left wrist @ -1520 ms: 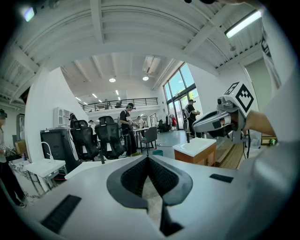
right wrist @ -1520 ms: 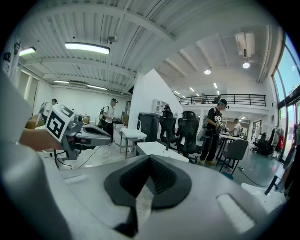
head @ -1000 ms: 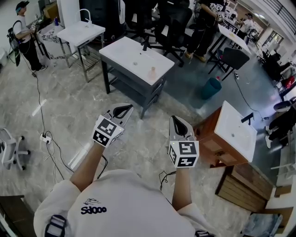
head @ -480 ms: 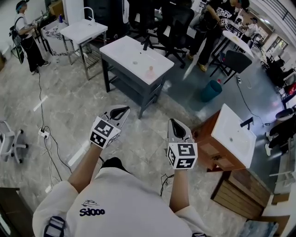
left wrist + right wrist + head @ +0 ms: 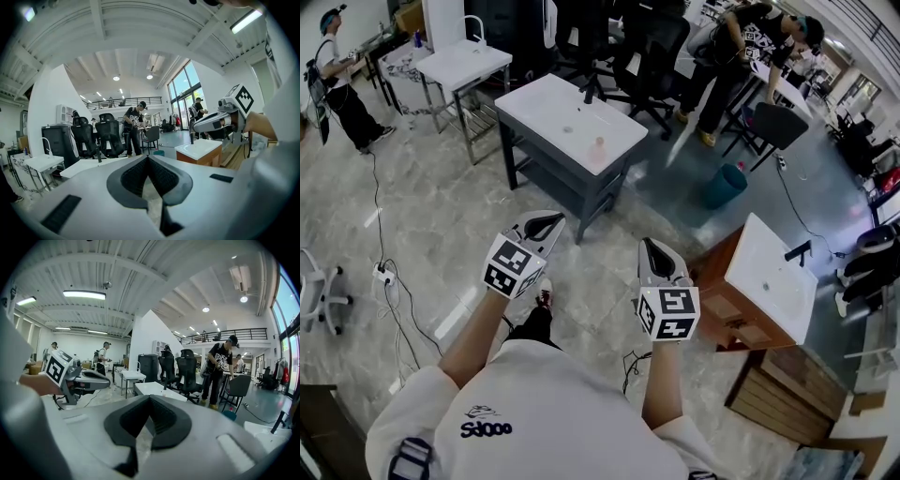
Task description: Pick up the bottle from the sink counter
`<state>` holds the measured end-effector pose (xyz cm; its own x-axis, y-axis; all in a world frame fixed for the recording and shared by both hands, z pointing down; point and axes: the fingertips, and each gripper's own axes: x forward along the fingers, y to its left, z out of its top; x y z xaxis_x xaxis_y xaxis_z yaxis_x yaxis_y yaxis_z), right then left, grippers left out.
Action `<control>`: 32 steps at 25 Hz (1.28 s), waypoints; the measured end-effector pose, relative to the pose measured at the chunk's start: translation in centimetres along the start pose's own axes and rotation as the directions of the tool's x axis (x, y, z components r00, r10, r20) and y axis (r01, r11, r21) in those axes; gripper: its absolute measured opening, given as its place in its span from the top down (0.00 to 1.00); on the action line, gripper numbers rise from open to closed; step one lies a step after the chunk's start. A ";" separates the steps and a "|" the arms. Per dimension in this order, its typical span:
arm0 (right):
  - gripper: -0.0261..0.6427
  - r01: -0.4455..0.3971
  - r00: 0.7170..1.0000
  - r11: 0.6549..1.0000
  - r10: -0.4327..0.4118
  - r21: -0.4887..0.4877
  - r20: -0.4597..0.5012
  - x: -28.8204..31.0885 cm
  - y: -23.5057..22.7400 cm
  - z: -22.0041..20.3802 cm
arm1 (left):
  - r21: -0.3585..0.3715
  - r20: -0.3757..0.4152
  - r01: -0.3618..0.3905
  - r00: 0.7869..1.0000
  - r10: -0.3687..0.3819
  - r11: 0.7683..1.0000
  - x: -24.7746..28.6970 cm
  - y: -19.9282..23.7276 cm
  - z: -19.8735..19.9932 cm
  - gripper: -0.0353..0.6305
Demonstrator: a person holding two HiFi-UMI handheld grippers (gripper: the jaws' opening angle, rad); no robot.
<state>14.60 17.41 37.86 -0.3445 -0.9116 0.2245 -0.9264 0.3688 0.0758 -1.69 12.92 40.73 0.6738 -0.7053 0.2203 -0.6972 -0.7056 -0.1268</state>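
- Marble floor (image 5: 441, 234): the widest thing in the head view, with open ground between me and the work. No furniture stands in the straight line ahead.
- Sink counter (image 5: 546, 101): white top on a dark frame, at 12 o'clock from my body and well apart from both claws. Its near corner points toward me.
- Second counter (image 5: 769, 272): white top on a wood cabinet at 3 o'clock. It carries no bottle that I can see, so I judge it is not my target.
- Left claw (image 5: 546, 223): jaws pressed together, nothing between the pads, held level at chest height. Its own view (image 5: 148, 159) confirms this, with the pads meeting at the tip and only floor behind.
- Right claw (image 5: 654, 251): also closed and empty, held beside the left one. Its own view (image 5: 149, 400) shows the same meeting pads.
- Bottle (image 5: 598, 148): small and pinkish, on the white top near the counter's edge on my side. It seems to stand upright, long axis vertical, though it is too small to be sure.
- Bearing: the bottle lies at about 1 o'clock from the left claw and 11 o'clock from the right, almost midway. The left looks slightly nearer.
- Judgement: I must walk closer, then open whichever claw I use and come at the bottle from the side.
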 end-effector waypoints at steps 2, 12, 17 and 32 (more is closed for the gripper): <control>0.94 0.007 1.000 1.000 -0.007 0.002 0.004 1.0 -0.5 0.2 | 0.005 0.004 0.003 1.000 -0.004 1.000 0.9 0.8 0.1 0.94; 0.94 0.015 1.000 1.000 -0.015 -0.011 0.000 8.5 -3.0 2.1 | 0.021 0.019 0.021 1.000 -0.021 1.000 6.9 6.7 1.1 0.94; 0.94 0.028 1.000 1.000 -0.028 -0.008 -0.004 12.4 -4.9 2.9 | 0.030 0.021 0.041 0.999 -0.042 0.999 10.7 9.7 1.8 0.94; 0.94 0.055 0.998 0.999 -0.055 0.000 -0.024 22.7 -8.5 5.2 | 0.023 0.028 0.087 0.996 -0.088 0.996 19.0 17.9 3.0 0.94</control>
<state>13.86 -7.39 37.26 -0.2897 -0.9257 0.2431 -0.9438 0.3186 0.0883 -0.66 -13.27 39.78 0.7391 -0.6421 0.2038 -0.6298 -0.7659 -0.1294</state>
